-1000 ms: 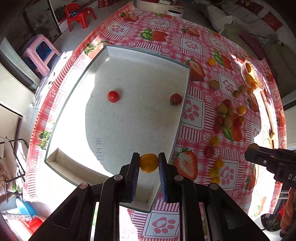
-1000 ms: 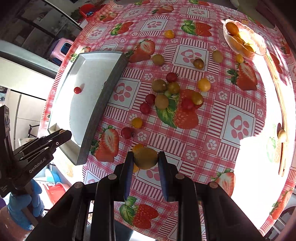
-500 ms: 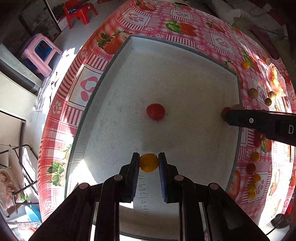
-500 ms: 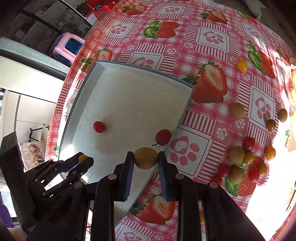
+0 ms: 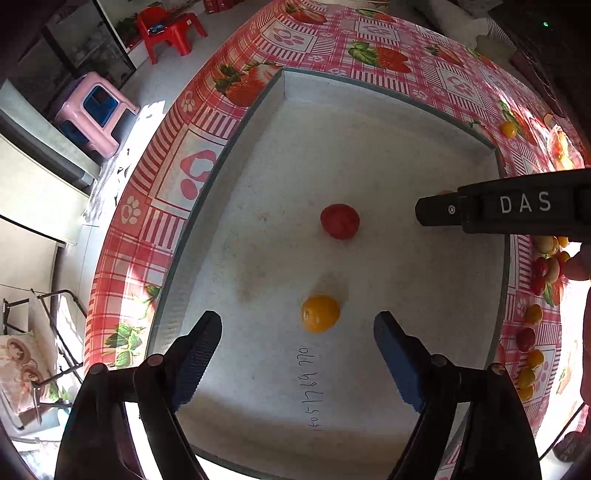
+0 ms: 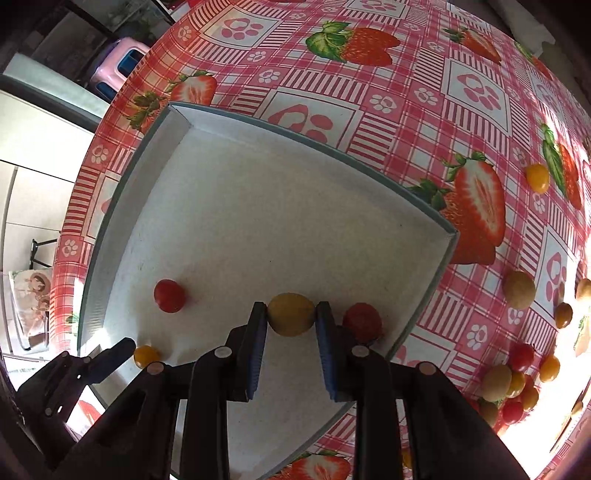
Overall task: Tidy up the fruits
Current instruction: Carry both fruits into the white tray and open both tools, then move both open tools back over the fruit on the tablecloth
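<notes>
A white tray [image 5: 369, 122] lies on the strawberry tablecloth; it also shows in the right wrist view [image 6: 258, 206]. My left gripper [image 5: 297, 330] is open just above the tray floor, with a small orange-yellow tomato [image 5: 320, 313] lying loose between its fingers. A red tomato [image 5: 340, 220] lies further in. My right gripper [image 6: 290, 312] is shut on a yellow-green tomato [image 6: 290, 314] over the tray. Beside it lie a red tomato [image 6: 169, 295] and another red tomato [image 6: 362, 322]. The orange tomato [image 6: 146, 355] shows by the left gripper [image 6: 110, 356].
Several loose red, yellow and green tomatoes [image 6: 517, 380] lie on the tablecloth right of the tray. A pink stool [image 5: 96, 110] and a red chair [image 5: 168, 29] stand on the floor beyond the table edge. The right gripper's finger [image 5: 498, 208] reaches in over the tray's right side.
My left gripper has opened and let the orange tomato drop onto the tray floor. My right gripper has carried the yellow-green tomato further in over the tray.
</notes>
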The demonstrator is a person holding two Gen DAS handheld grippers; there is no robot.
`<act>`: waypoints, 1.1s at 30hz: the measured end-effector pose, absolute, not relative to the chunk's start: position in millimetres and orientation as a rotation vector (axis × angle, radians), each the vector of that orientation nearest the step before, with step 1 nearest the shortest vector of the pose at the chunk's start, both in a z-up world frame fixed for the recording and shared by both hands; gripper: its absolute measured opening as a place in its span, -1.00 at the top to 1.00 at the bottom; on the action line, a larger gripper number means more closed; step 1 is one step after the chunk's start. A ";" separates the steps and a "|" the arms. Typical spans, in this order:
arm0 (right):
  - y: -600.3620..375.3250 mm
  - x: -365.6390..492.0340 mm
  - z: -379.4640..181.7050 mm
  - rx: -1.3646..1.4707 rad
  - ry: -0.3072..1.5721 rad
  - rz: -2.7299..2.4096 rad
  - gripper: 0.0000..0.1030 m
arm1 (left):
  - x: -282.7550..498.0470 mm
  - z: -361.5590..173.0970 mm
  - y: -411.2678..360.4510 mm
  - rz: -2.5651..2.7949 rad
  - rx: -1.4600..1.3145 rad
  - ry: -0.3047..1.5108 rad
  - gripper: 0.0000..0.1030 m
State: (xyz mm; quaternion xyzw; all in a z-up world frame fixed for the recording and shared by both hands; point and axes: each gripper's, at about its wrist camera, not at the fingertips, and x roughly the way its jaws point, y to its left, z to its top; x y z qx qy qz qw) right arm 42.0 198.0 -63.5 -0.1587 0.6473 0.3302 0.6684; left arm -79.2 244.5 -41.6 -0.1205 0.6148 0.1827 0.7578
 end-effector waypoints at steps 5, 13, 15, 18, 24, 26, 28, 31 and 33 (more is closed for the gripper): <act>200.1 40.2 -54.9 -0.315 1.452 0.785 -0.41 | -82.0 -41.5 243.9 0.371 -0.278 1.369 -0.65; 158.9 39.7 -5.6 -0.212 1.375 0.760 -0.59 | -76.6 -19.8 219.2 0.341 -0.218 1.364 -0.65; 137.9 43.7 -0.8 -0.206 1.368 0.715 -0.59 | -68.8 -10.7 210.1 0.330 -0.214 1.353 -0.65; 97.7 56.4 -3.5 -0.174 1.389 0.634 -0.59 | -50.6 0.9 198.6 0.297 -0.197 1.333 -0.65; -5.8 69.8 -18.3 -0.082 1.449 0.429 -0.59 | -3.4 21.2 158.3 0.185 -0.145 1.292 -0.65; -35.5 78.4 -25.0 -0.045 1.467 0.363 -0.59 | 14.1 23.0 142.4 0.154 -0.126 1.287 -0.65; -60.0 85.7 -29.5 -0.003 1.480 0.316 -0.59 | 32.4 22.2 126.4 0.128 -0.119 1.283 -0.65; -78.9 99.7 -34.5 0.037 1.485 0.278 -0.59 | 60.6 15.6 104.3 0.098 -0.105 1.282 -0.65; -86.1 110.4 -36.0 0.063 1.479 0.260 -0.59 | 78.8 7.7 93.3 0.086 -0.092 1.288 -0.65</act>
